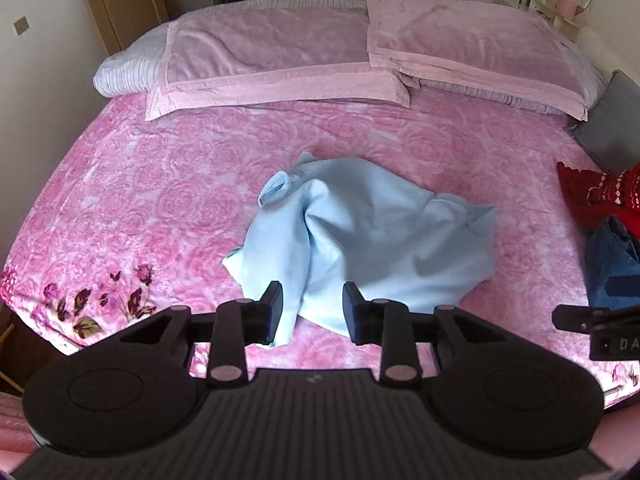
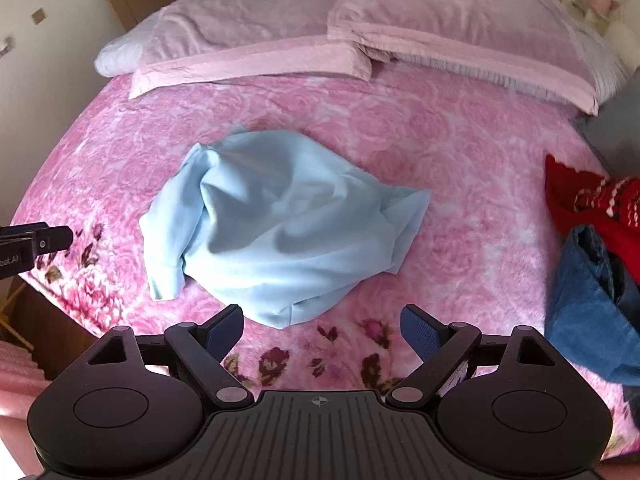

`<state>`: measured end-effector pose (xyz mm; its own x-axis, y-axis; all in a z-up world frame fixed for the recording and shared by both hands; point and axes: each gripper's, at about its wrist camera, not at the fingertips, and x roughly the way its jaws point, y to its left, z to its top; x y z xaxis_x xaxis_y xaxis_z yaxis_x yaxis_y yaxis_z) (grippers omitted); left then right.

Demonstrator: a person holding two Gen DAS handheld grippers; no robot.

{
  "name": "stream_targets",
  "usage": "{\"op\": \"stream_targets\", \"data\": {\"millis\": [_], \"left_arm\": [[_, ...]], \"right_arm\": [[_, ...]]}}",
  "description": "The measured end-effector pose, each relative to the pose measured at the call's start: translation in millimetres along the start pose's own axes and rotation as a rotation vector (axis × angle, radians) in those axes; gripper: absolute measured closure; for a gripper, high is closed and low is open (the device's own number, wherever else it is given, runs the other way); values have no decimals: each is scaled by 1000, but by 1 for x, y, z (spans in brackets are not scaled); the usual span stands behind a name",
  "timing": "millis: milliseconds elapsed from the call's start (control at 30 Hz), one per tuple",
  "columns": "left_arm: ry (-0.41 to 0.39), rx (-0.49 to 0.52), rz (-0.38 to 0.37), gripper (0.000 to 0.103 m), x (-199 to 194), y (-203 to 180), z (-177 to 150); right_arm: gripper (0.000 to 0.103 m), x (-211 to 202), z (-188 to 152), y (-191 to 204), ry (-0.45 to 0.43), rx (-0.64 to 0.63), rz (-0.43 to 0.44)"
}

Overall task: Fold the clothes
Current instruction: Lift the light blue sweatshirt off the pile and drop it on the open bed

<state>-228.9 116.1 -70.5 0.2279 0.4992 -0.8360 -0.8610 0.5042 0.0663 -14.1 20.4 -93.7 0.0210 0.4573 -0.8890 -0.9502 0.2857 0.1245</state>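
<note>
Both tongs [image 1: 311, 312] [image 2: 322, 332] parted and empty, crumpled blue garment [image 1: 360, 236] on pink floral bed [image 1: 160, 208], 2 pillows [image 1: 272, 60]

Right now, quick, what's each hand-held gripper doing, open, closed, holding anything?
Left hand-held gripper: partly open, holding nothing; the light blue garment lies beyond its fingers.
Right hand-held gripper: wide open, empty.

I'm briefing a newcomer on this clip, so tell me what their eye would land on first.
A crumpled light blue garment lies mid-bed on the pink rose-patterned blanket, just ahead of both open grippers, left gripper and right gripper. A red knit and a folded denim piece sit at the bed's right edge.
</note>
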Motion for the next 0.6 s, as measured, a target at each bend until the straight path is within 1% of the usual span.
{"op": "stream_targets", "data": {"millis": [100,200,333,433,600], "left_arm": [[4,-5,14,73,-8,-16,-8],[16,-1,26,72,-14,-40,-25],[37,-3,37,70,-27,-66,-54],[48,-1,59,70,-39,-80,-76],[38,-13,102,70,-57,-87,-95]], "right_arm": [[15,-10,-17,-9,-9,-24,2],[15,-20,-39,-24,-5,-32,3],[15,-26,-70,-45,34,-6,12],[15,-31,-86,-48,52,-25,14],[15,-40,-103,-50,48,-64,35]]}}
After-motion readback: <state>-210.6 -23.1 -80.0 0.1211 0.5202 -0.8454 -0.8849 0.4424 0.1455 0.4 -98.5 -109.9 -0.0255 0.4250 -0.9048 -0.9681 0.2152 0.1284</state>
